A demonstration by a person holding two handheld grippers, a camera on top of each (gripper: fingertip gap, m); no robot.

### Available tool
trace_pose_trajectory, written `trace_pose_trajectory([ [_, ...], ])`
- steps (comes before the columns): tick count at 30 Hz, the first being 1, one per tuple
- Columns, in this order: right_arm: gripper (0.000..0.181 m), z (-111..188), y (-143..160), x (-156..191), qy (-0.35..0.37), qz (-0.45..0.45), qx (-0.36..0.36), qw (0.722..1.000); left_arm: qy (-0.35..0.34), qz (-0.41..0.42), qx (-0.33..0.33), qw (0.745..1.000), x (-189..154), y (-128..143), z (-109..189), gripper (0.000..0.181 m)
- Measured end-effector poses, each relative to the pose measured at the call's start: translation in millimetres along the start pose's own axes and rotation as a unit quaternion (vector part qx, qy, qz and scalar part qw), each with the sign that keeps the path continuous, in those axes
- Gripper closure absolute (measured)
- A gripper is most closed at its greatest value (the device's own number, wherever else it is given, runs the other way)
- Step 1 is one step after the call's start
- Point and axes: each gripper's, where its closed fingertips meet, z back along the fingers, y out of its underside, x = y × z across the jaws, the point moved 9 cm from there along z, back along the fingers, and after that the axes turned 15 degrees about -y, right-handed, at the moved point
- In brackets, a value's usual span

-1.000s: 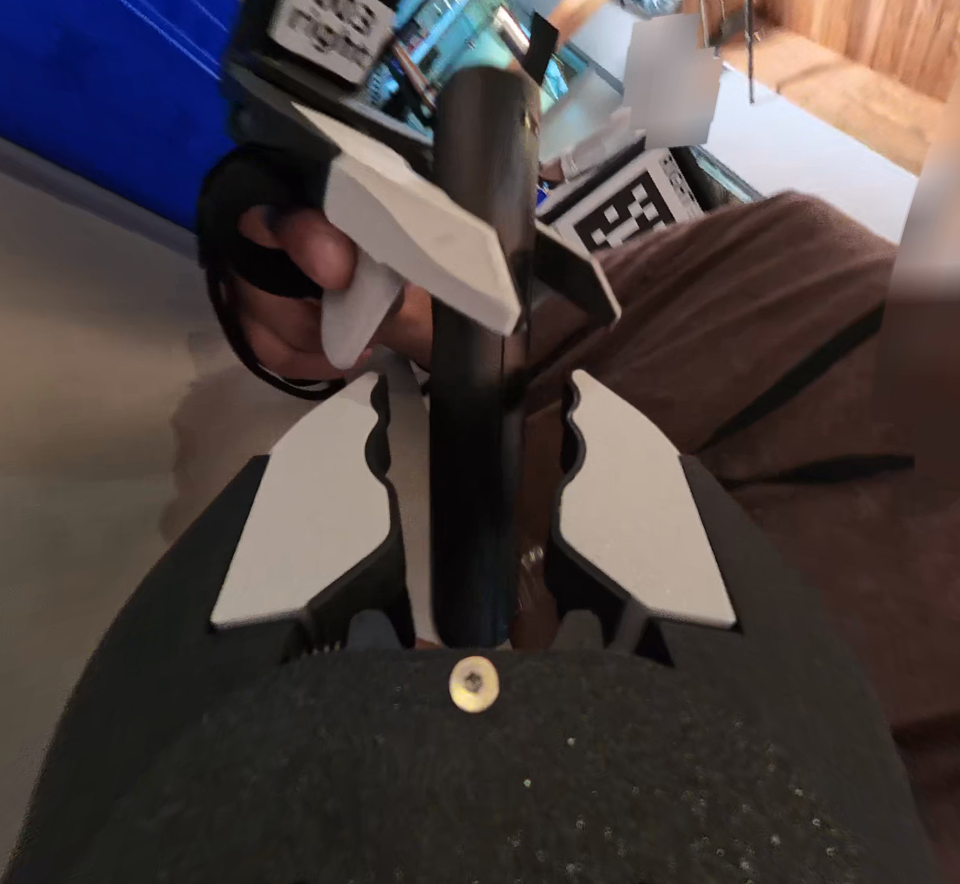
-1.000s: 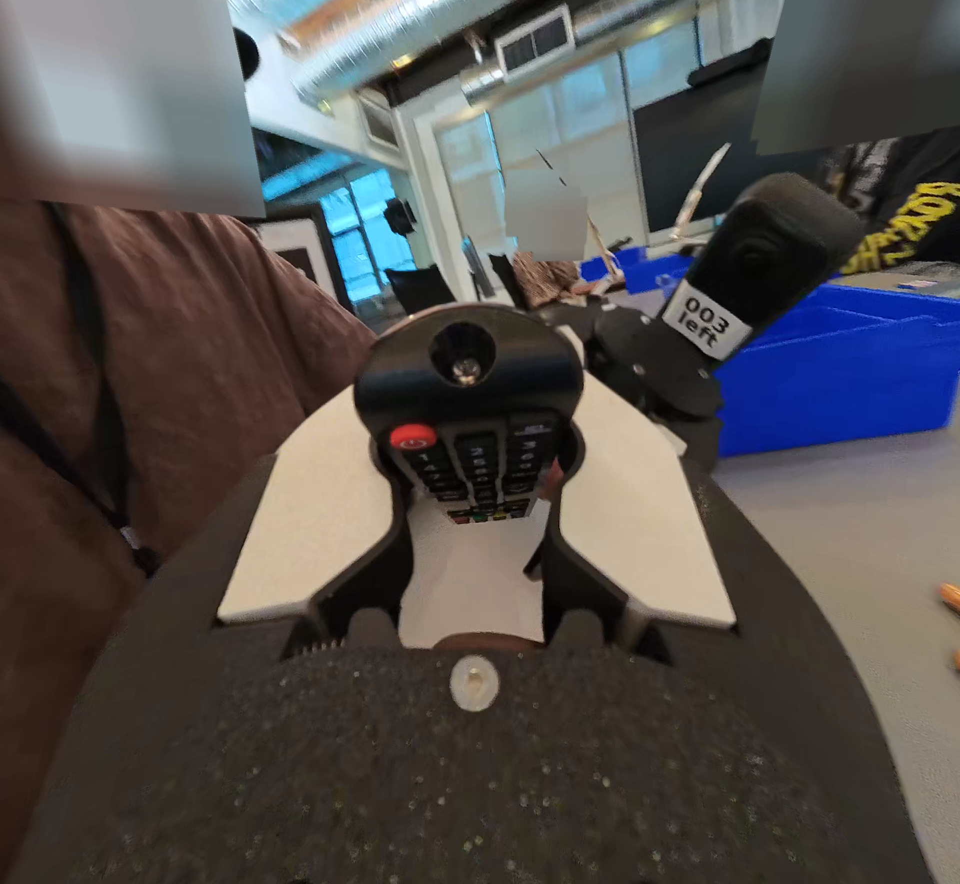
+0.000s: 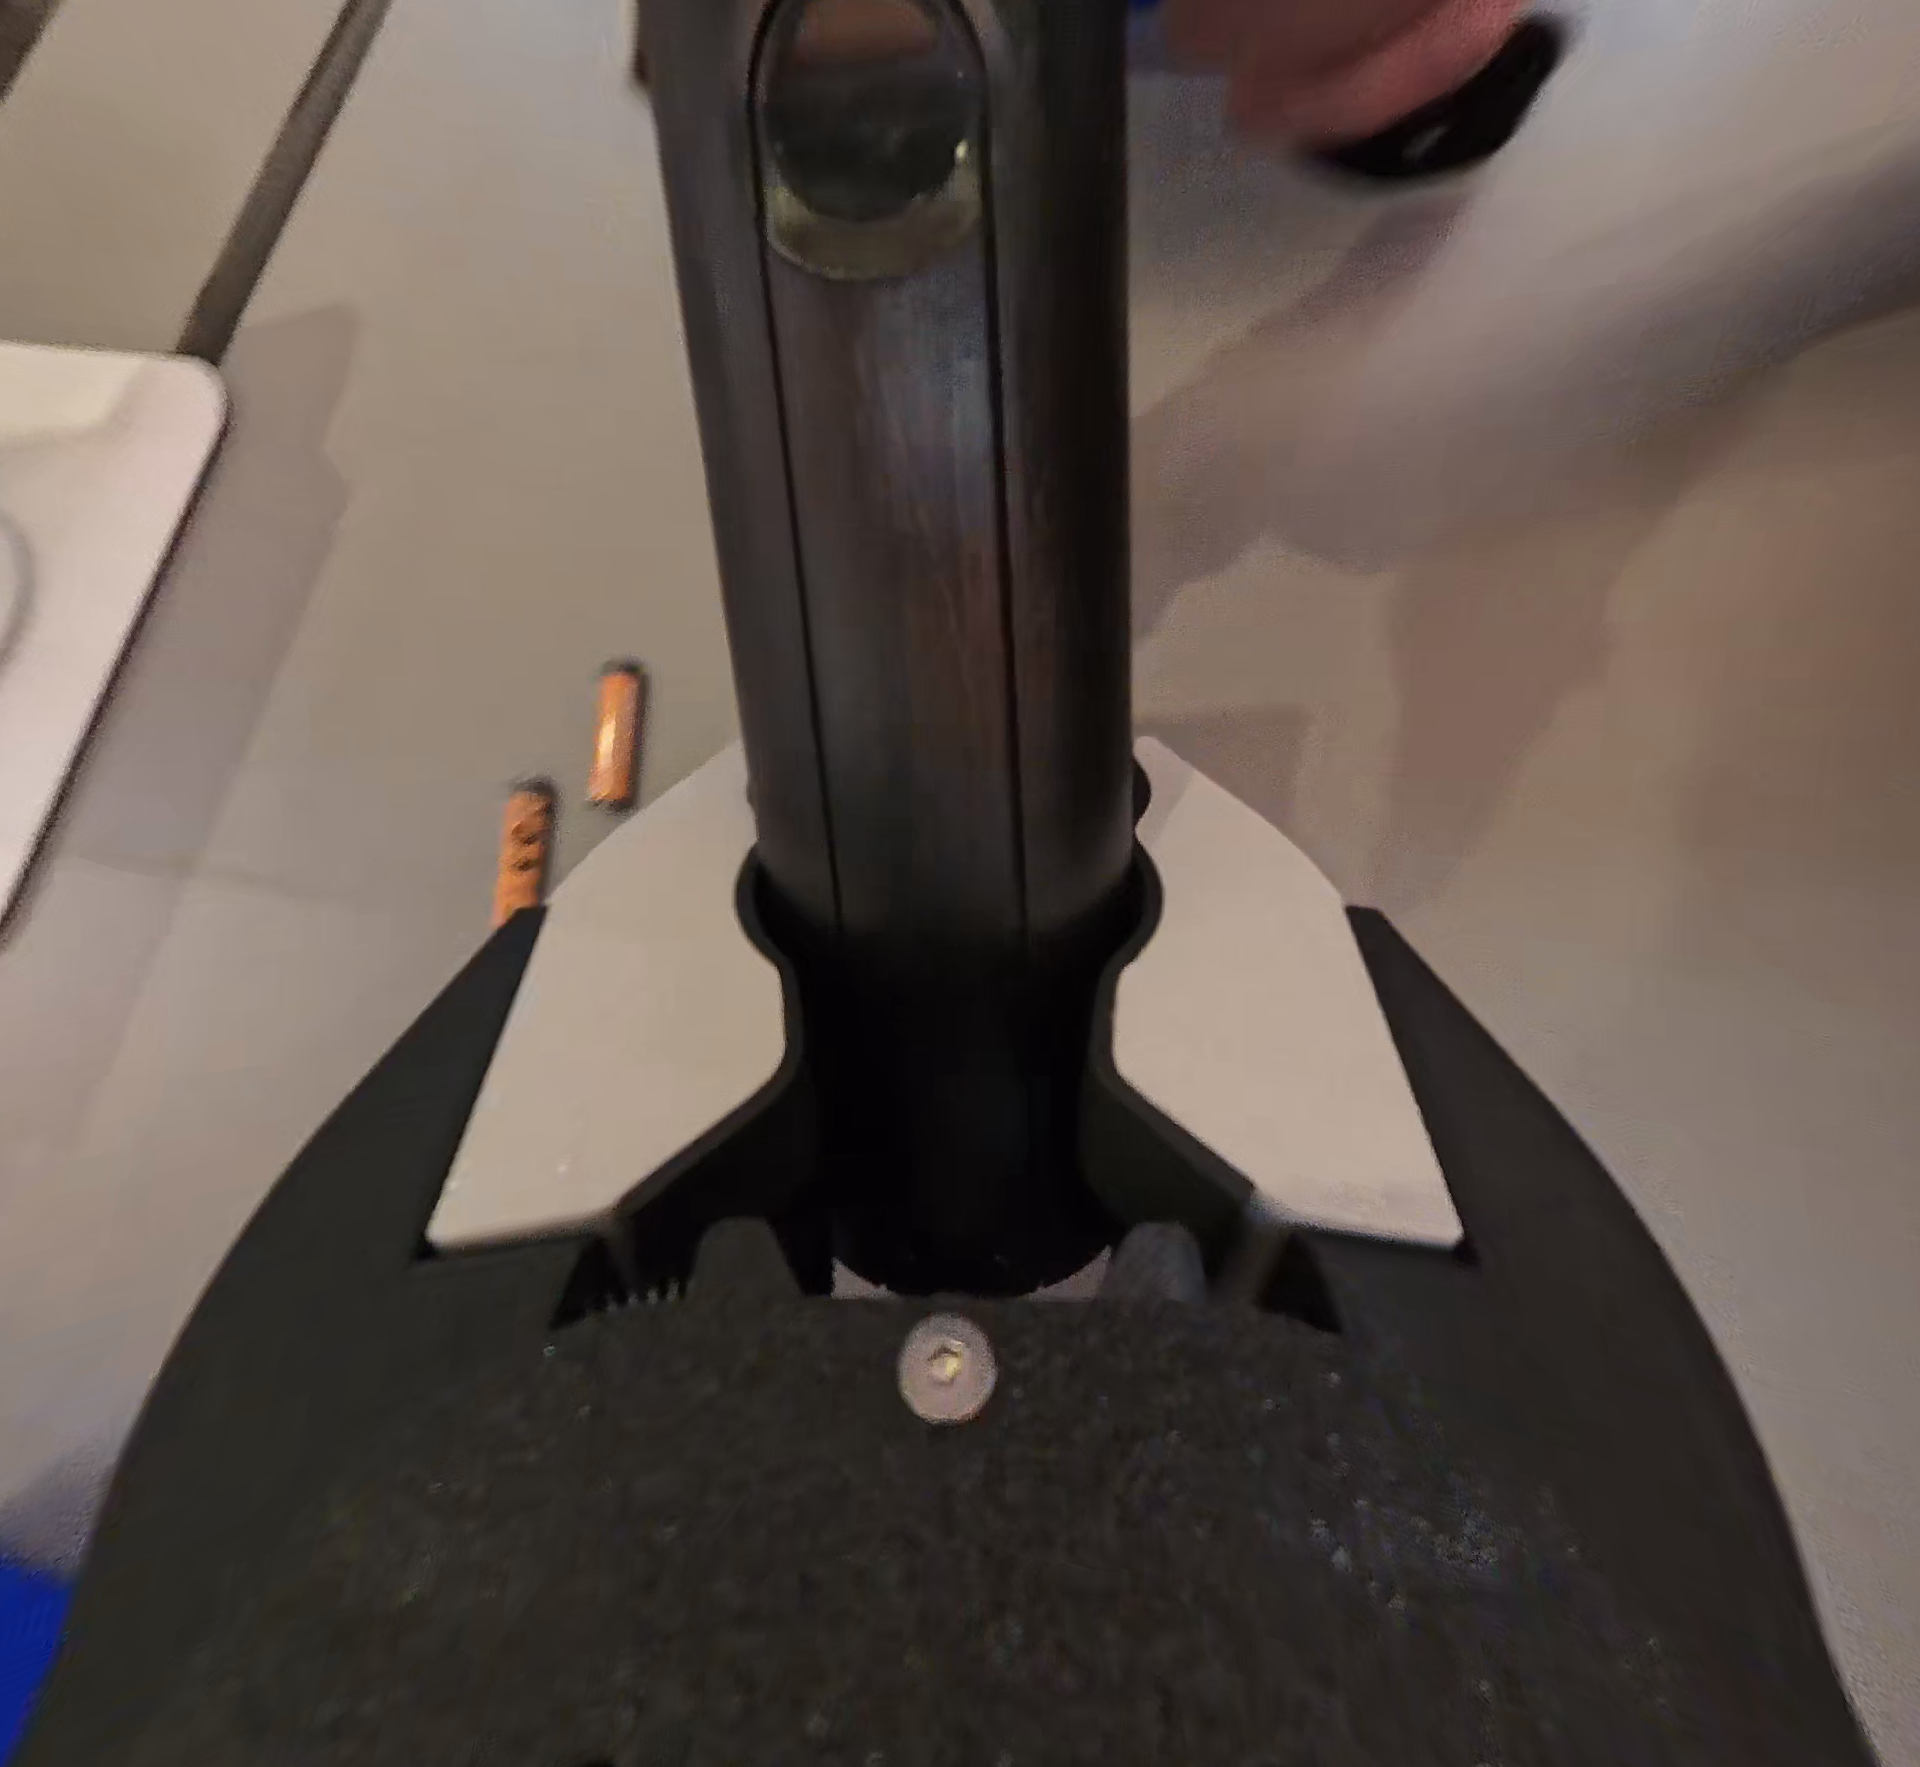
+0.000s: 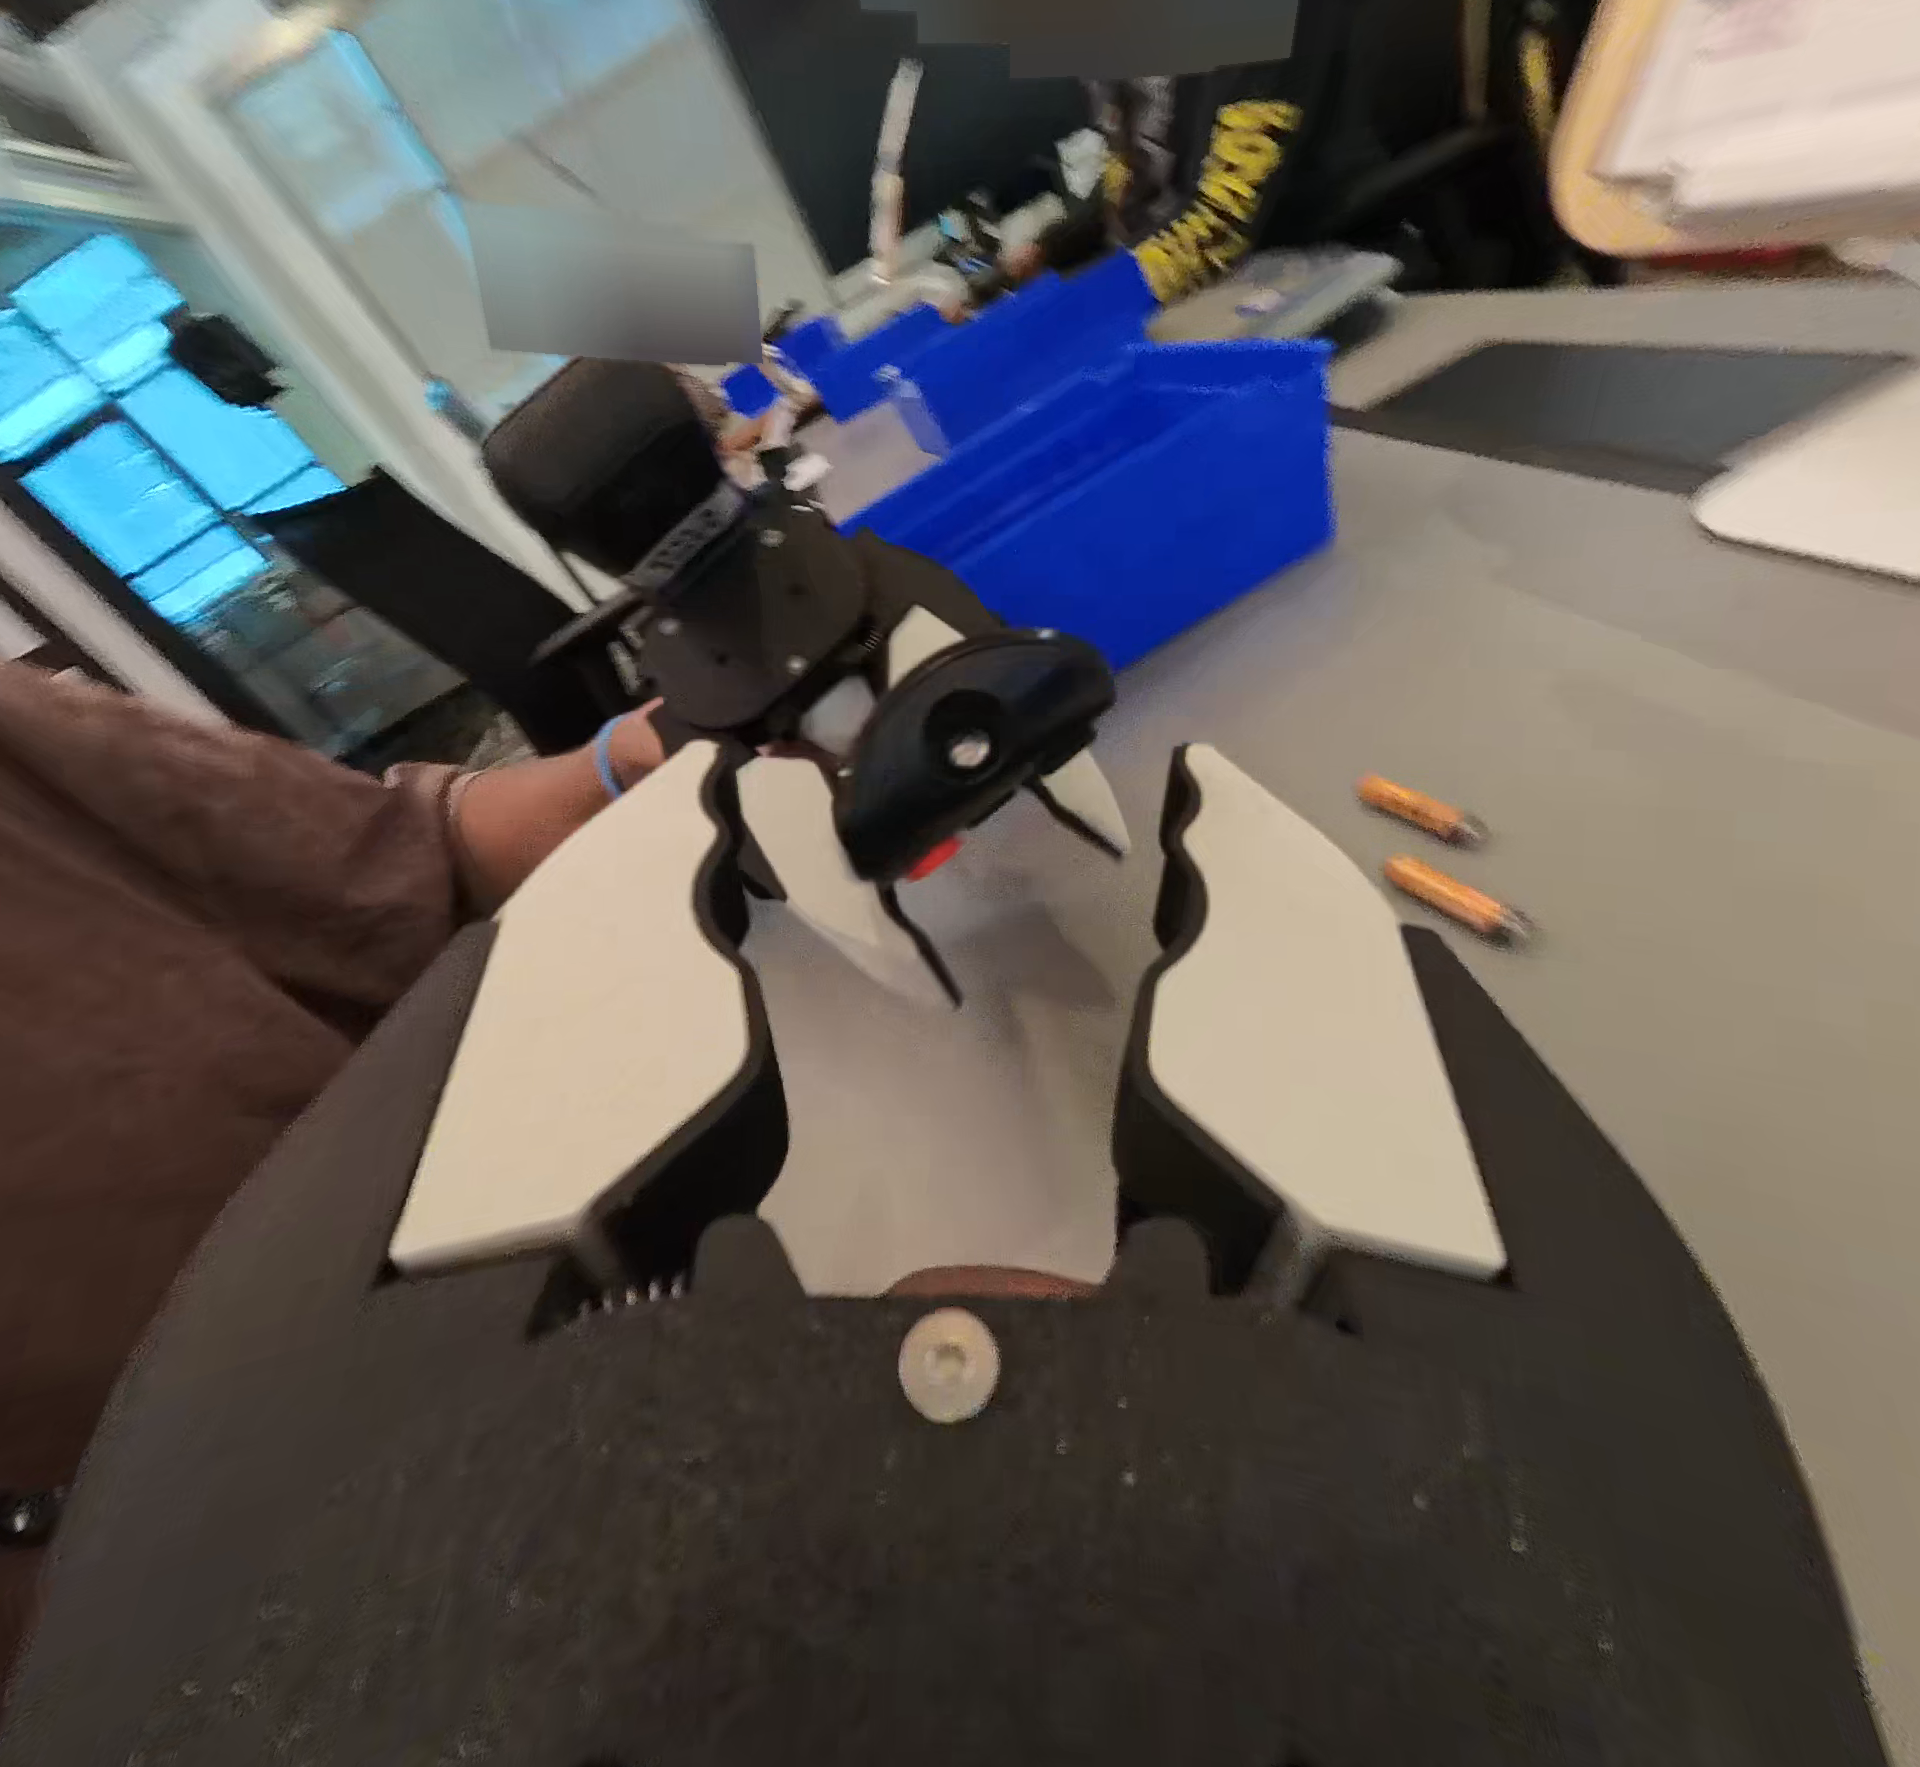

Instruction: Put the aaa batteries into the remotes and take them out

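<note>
The left gripper [image 3: 940, 844] has its jaws clamped on the black remote [image 3: 894, 491], back cover up and apparently still closed. The right gripper [image 4: 951, 886] hangs wide open, holding nothing. Two copper batteries [image 4: 1439, 850] lie loose on the grey counter [image 4: 1610, 678], right of the remote. I'd guess opening the cover comes next. Blue bins [image 4: 1122, 460] sit farther off in a busy workshop.
</note>
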Motion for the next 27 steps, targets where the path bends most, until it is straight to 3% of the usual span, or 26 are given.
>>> trace_pose_trajectory([
  [3, 0.108, 8.4, -3.8, -4.1, 0.070, -0.071, 0.001, 0.995, -0.046, -0.029, 0.028, 0.998, 9.6, 10.1, -4.2, 0.120],
  [5, 0.119, 8.6, -4.2, -3.9, 0.078, -0.114, -0.016, 0.990, -0.064, -0.053, 0.052, 0.995, 10.5, 13.3, -6.5, 0.120],
  [9, 0.123, 0.0, 4.8, -9.1, 0.140, -0.122, 0.047, 0.981, -0.053, -0.067, 0.067, 0.994, 3.7, 10.0, -9.5, 0.120],
  [11, 0.139, -3.9, 8.9, -9.0, 0.147, -0.129, 0.062, 0.979, -0.055, -0.073, 0.078, 0.993, 1.3, 7.9, -11.1, 0.120],
  [14, 0.137, -5.1, 13.6, -10.1, 0.180, -0.137, 0.090, 0.970, -0.073, -0.089, 0.098, 0.988, -3.1, 6.7, -15.0, 0.120],
  [27, 0.138, 2.5, 24.6, -18.7, 0.188, -0.169, 0.111, 0.961, -0.102, -0.106, 0.128, 0.981, -15.5, 9.4, -30.6, 0.122],
])
